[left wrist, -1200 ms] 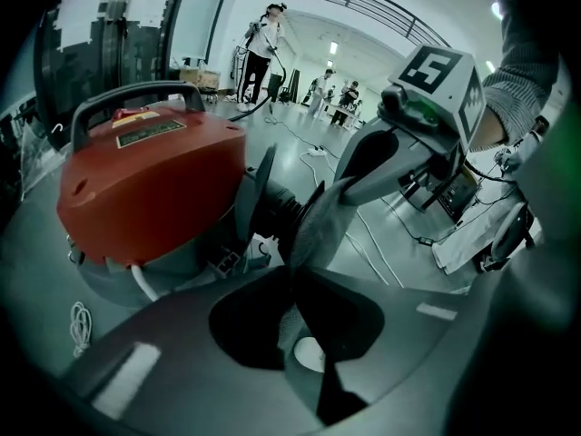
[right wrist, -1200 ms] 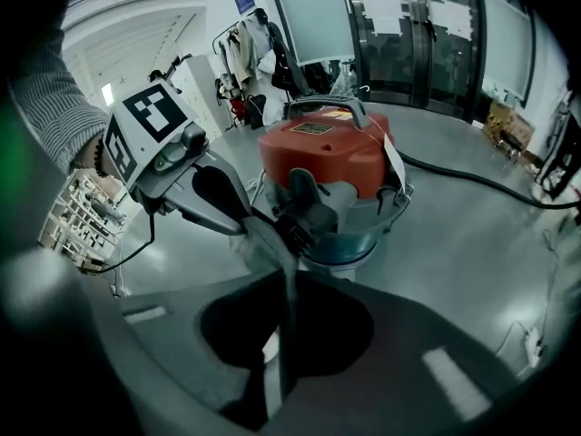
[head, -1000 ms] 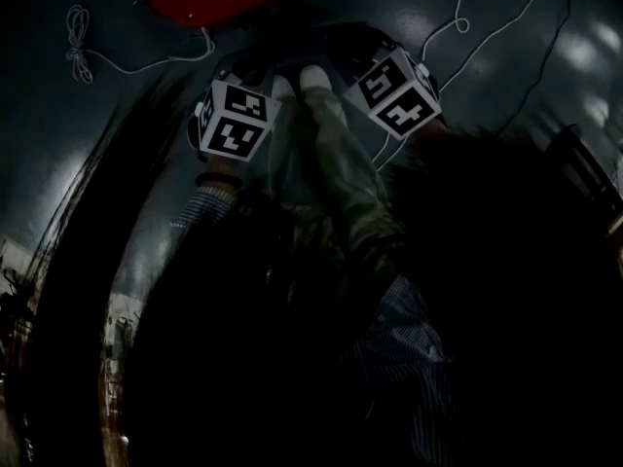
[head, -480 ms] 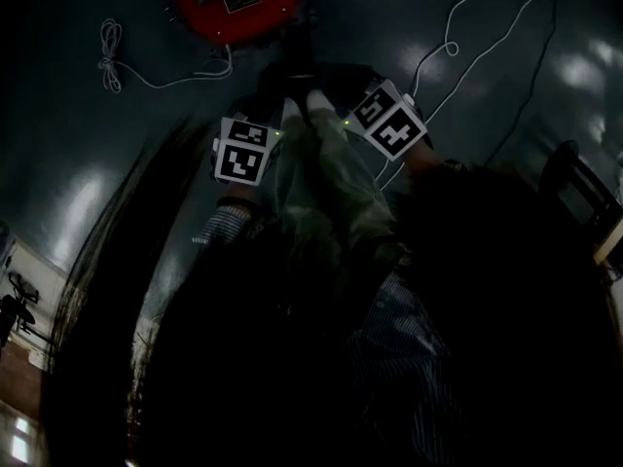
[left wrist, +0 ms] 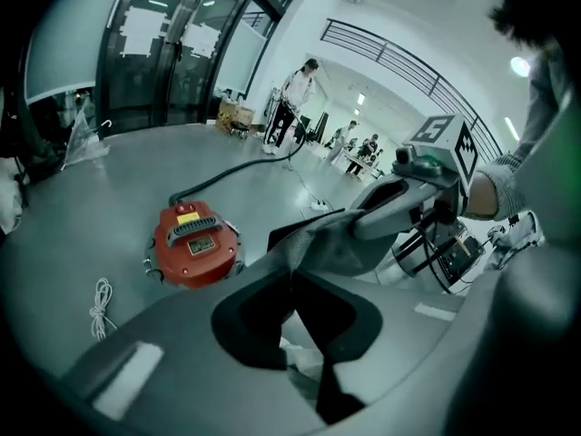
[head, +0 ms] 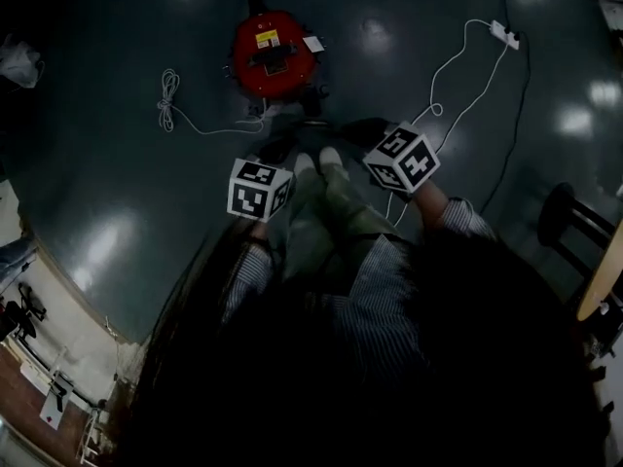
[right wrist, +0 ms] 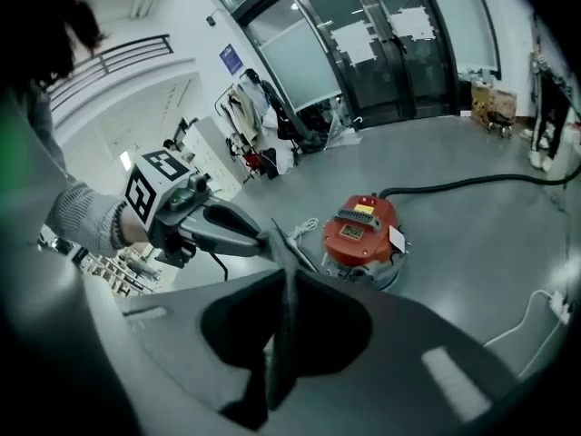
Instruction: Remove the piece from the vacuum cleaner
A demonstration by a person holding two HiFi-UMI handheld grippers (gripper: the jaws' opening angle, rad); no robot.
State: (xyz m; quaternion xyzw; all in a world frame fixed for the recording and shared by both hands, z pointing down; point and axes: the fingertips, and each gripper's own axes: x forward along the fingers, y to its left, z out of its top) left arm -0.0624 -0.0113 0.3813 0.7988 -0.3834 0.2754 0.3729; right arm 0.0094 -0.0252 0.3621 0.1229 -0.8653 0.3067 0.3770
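Gripping, left tongs (left wrist: 292, 284): pressed together on one edge of a thin grey piece (left wrist: 331, 242), with nothing else between them
Gripping, right tongs (right wrist: 286, 321): also pinched shut on the same piece, which shows edge-on here as a narrow blade running up the middle of the closed pair
Why two grips: the piece looks soft and floppy, like felt, so a pinch at each end probably keeps it spread flat between the tongs rather than drooping
Piece, where: up in the air in front of the person, bridging the tips of both tongs, which point toward each other and sit near one another; it touches nothing else
Shoes (head: 316, 161): between and just beyond the tongs in the head view, so the person is standing and holding the piece above the floor (head: 117, 163)
Vacuum cleaner (head: 275, 54): red round body on the floor ahead of the shoes, well apart from the piece, handle side up
Hose (right wrist: 472, 184): black, leading away from the cleaner across the floor
White cord (head: 170, 100): loosely coiled on the floor beside the cleaner
Task stage: the piece appears to be already out of the cleaner; what remains is likely setting it down, and a loose pinch could let the thin sheet slip
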